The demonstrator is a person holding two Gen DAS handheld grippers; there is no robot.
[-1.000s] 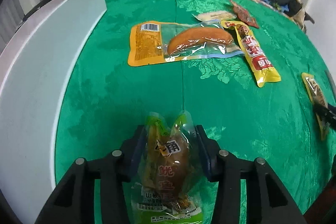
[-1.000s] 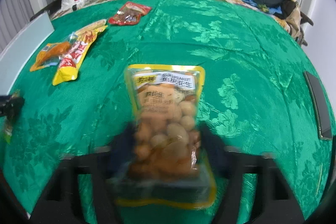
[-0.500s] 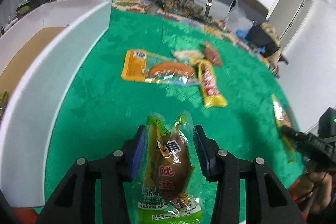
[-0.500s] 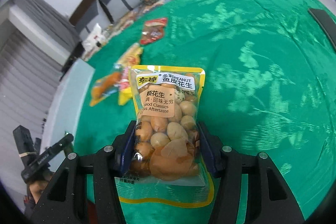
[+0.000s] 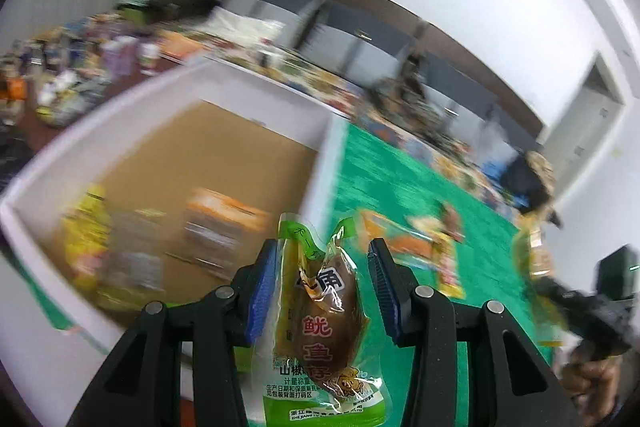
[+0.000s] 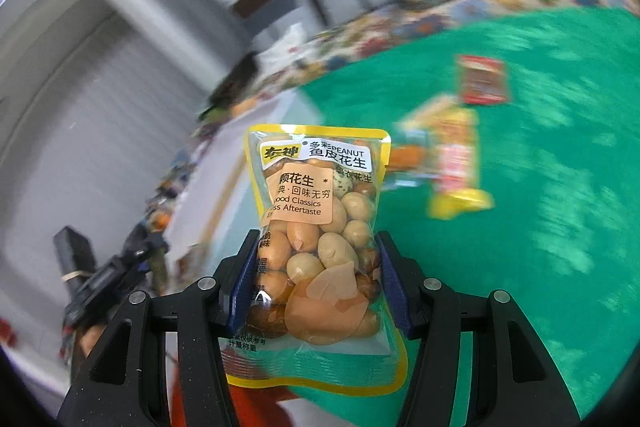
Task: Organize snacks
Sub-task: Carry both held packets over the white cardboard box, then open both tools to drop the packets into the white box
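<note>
- We see the right gripper (image 6: 316, 283) clamped on a clear, yellow-edged peanut pouch (image 6: 318, 227), pouch upright, label facing us.
- Green tablecloth (image 6: 560, 227) behind, blurred.
- On it: a red packet (image 6: 484, 79), nearer a yellow packet (image 6: 458, 163), apart from each other.
- The left gripper (image 6: 108, 279) at left edge, state unclear.

Green floral-patterned cloth (image 6: 560, 187); white box (image 5: 120, 115) with brown inside; green-edged squid packet (image 5: 320, 327); yellow-bordered peanut bag (image 6: 316, 227); blue-padded black tongs (image 5: 322, 291)
</note>
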